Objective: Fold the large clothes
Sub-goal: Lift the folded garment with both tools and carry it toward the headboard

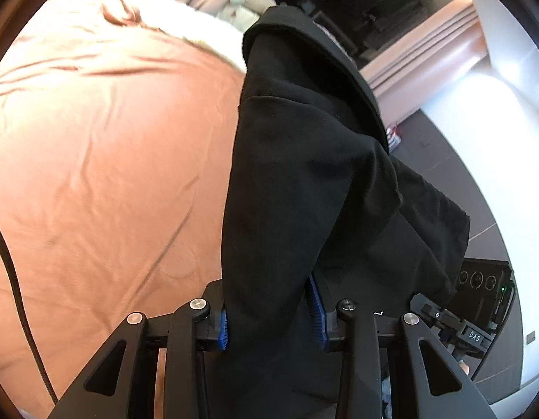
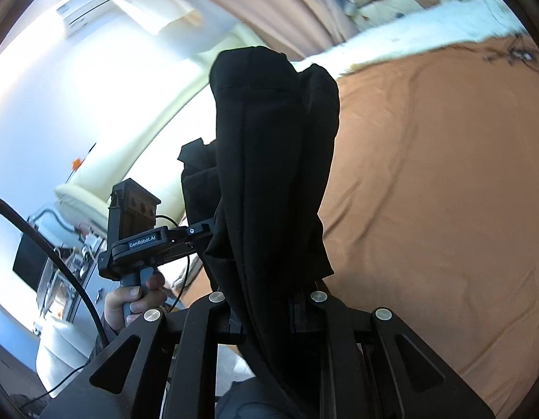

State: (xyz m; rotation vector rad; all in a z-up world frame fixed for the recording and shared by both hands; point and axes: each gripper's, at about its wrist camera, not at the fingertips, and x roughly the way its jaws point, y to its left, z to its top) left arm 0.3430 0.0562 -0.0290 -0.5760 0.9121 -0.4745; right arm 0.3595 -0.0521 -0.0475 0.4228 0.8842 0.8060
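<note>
Bright daylight, blown-out glare at the window [image 2: 77, 80], strong fisheye curving, blurred edges, dark vignette corners.

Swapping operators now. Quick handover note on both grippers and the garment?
Left gripper: shut on the black garment, blue pads pinching a thick bunch.
Right gripper: shut on the same garment, cloth bunched between its fingers.
Garment: held up off the orange bedspread, hanging between both grippers, crumpled.
Done: picked up. No fold visible.
Left: lay it flat on the bed, then fold.
</note>
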